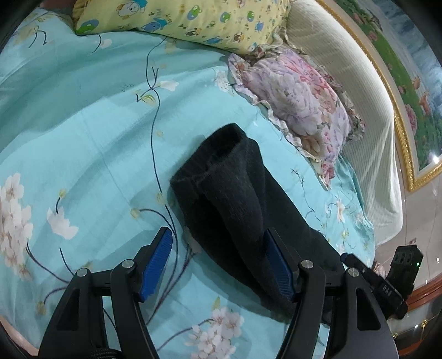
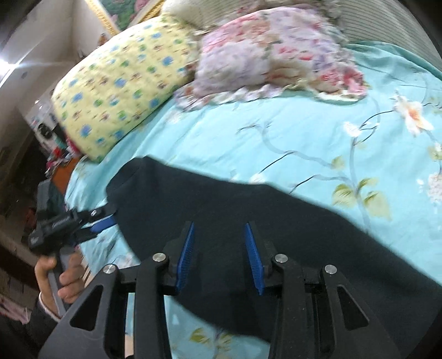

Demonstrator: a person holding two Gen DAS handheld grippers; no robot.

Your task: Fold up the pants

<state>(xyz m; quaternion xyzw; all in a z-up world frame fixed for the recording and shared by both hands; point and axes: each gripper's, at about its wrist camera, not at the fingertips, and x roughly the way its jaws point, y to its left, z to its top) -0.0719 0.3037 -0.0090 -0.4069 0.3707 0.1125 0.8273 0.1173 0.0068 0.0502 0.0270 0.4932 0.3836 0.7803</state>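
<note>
Black pants (image 1: pixel 234 193) lie stretched across the turquoise flowered bedsheet (image 1: pixel 83 138). One cuffed end points toward the pillows. My left gripper (image 1: pixel 217 230) hovers open over that end, its right finger above the cloth and its left finger above bare sheet. In the right wrist view the pants (image 2: pixel 248 198) run as a dark band from left to lower right. My right gripper (image 2: pixel 219 225) stands open just above them with nothing pinched. A hand (image 2: pixel 69 273) holds the left gripper (image 2: pixel 109 218) at the pants' left end. The right gripper's tip (image 1: pixel 350 261) shows at the lower right of the left wrist view.
A yellow cartoon-print pillow (image 1: pixel 193 19) and a pink floral pillow (image 1: pixel 298 105) lie at the head of the bed. Behind them rises a ribbed white headboard (image 1: pixel 359 110), with a gold-framed picture (image 1: pixel 414 96) on the wall. The bed's edge (image 2: pixel 71 176) drops toward cluttered furniture.
</note>
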